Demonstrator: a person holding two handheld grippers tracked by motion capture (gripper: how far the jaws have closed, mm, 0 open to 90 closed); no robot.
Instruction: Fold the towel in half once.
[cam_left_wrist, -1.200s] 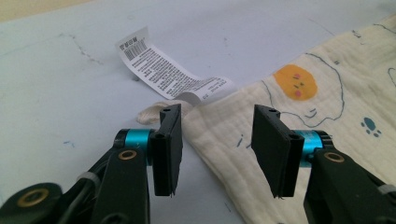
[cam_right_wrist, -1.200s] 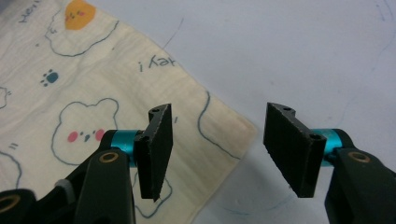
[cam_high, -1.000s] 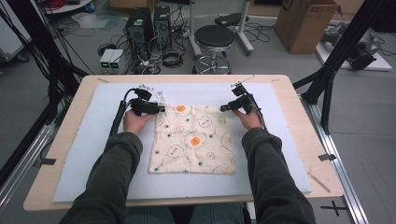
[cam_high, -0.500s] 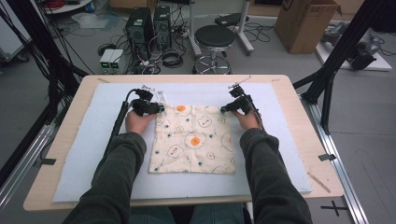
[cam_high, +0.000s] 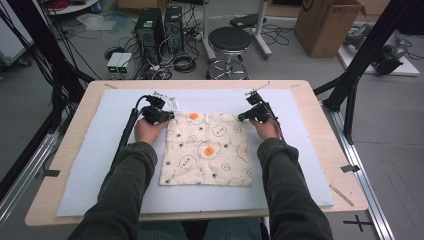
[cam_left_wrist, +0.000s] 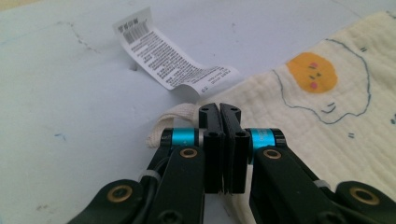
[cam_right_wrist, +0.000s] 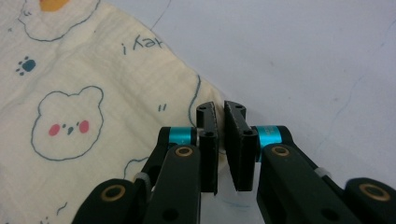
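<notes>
Both grippers' jaws just closing: left gripper (cam_left_wrist: 219, 108) clamps far-left corner of cream egg-and-bear printed cloth (cam_high: 207, 150); right gripper (cam_right_wrist: 219, 106) clamps far-right corner. Cloth flat on worktop (cam_high: 75, 190); looks ready for lift or fold.

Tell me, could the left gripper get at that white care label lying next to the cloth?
Probably yes. The white care label lies flat on the mat just beyond the left gripper, nothing between them. But its jaws are shut on the cloth corner, so it would have to let go first.
</notes>
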